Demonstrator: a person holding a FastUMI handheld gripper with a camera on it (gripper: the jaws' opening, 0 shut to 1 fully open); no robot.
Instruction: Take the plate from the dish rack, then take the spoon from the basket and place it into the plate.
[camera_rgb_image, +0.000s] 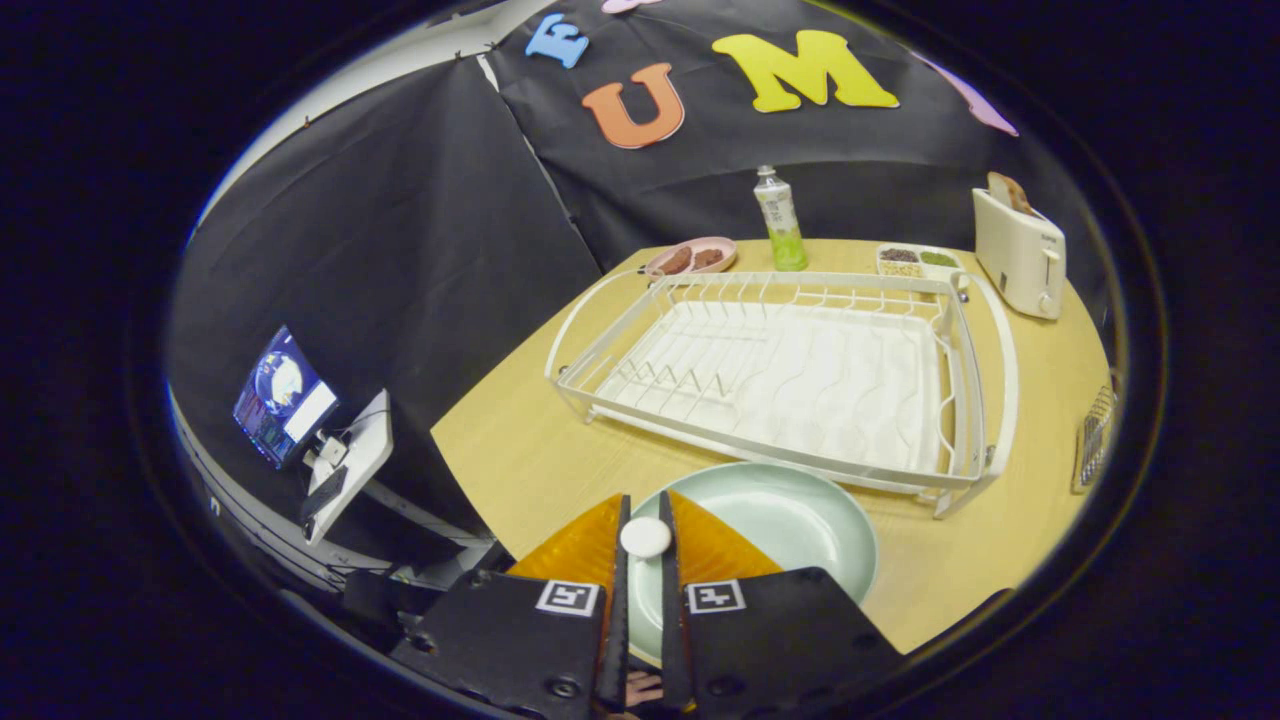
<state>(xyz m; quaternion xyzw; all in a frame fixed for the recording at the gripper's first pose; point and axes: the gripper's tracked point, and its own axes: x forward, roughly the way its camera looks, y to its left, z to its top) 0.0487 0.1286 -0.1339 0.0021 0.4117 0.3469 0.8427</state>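
Observation:
A pale green plate (790, 520) lies flat on the wooden table (520, 450), just in front of the white wire dish rack (800, 283), which holds nothing. My gripper (646, 508) hovers over the plate's near left rim. It is shut on a white spoon (645, 537), of which a small rounded white end shows, pinched between the two fingers; the rest of the spoon is hidden by them. A metal mesh basket (1095, 437) stands at the table's right side, past the rack's end.
Behind the rack stand a green bottle (780, 220), a pink dish with food (690, 257), a small snack tray (915, 260) and a cream toaster (1020, 255) with toast in it. Off the table's left edge a lit tablet (285, 395) sits on a stand.

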